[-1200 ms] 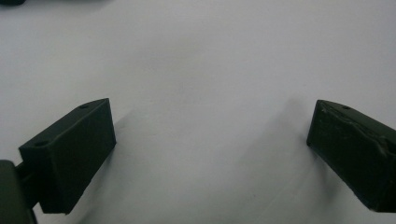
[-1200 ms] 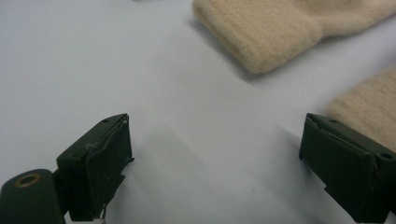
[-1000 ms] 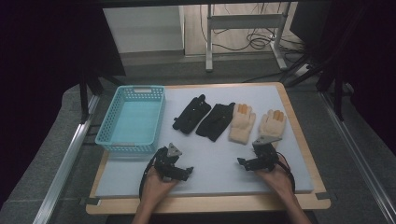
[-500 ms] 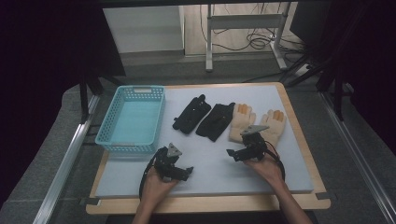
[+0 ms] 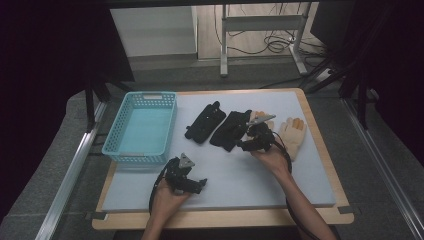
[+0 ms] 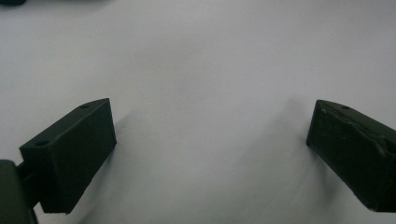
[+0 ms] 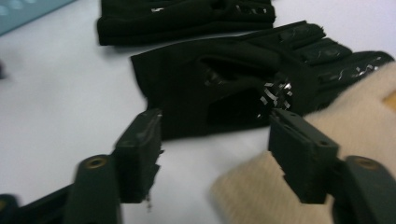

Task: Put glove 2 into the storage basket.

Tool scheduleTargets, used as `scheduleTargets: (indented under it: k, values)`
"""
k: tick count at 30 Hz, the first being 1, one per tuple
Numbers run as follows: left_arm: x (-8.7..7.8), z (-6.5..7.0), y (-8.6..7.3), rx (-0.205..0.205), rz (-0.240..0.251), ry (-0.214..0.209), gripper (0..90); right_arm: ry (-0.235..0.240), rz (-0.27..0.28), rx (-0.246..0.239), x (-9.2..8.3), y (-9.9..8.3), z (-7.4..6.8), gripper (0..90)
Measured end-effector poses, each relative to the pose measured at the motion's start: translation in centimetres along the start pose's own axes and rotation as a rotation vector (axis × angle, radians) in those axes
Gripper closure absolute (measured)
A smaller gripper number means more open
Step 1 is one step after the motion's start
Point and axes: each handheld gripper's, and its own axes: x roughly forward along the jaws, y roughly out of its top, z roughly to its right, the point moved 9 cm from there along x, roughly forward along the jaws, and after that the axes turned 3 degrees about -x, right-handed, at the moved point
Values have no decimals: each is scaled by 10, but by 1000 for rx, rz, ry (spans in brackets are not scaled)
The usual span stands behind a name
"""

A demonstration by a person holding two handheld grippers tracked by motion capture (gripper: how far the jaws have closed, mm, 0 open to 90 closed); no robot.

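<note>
In the high view, the right tongs [image 5: 248, 143] sit at the middle of the frame, over the seam between a black glove [image 5: 231, 129] and a cream glove [image 5: 256, 120] that is largely hidden beneath them. Their jaws have just been closing. In the right gripper view they stand partly spread above the lower edge of that black glove, pinching nothing; the right-hand jaw hangs over the cream glove [image 7: 299, 186] and the left-hand jaw over bare white surface.

A second black glove [image 5: 204, 122] lies just left of the first, and a second cream glove [image 5: 292, 136] lies to the right, near the right edge of the surface [image 5: 235, 180]. A light blue basket [image 5: 142, 128] stands at the left side, well apart from the gloves.

The left tongs [image 5: 200, 185] rest at the lower middle of the high view. The left gripper view shows their jaws spread wide with white surface between them.
</note>
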Motion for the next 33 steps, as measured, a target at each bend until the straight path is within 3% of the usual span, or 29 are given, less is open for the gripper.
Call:
scheduleTargets:
  k: [4,8,10,13,16,20,22,25,27,30,33]
  values:
    - [0,0,0,-2,1,-1,16,-24,-18,-3,15,10,11,486]
    - [0,0,0,0,0,0,17,-24,-14,18,26,21,20,519]
    - [0,0,0,1,0,-1,17,-33,-25,33,33,25,25,502]
    - [0,0,0,0,1,-1,17,-58,-39,37,45,30,30,358]
    - [0,0,0,-3,2,-2,17,-99,-76,28,57,29,35,289]
    - [0,0,0,-1,2,0,17,-107,-147,41,74,19,38,282]
    - [0,0,0,-1,2,0,17,-58,-118,106,75,18,37,387]
    - [0,0,0,0,2,0,16,-65,-114,108,74,18,36,489]
    - [0,0,0,-1,2,0,17,-65,-118,115,72,19,36,612]
    - [0,0,0,-1,2,0,17,-78,-126,102,72,19,36,736]
    - [0,0,0,-1,2,0,17,-90,-127,55,72,20,35,822]
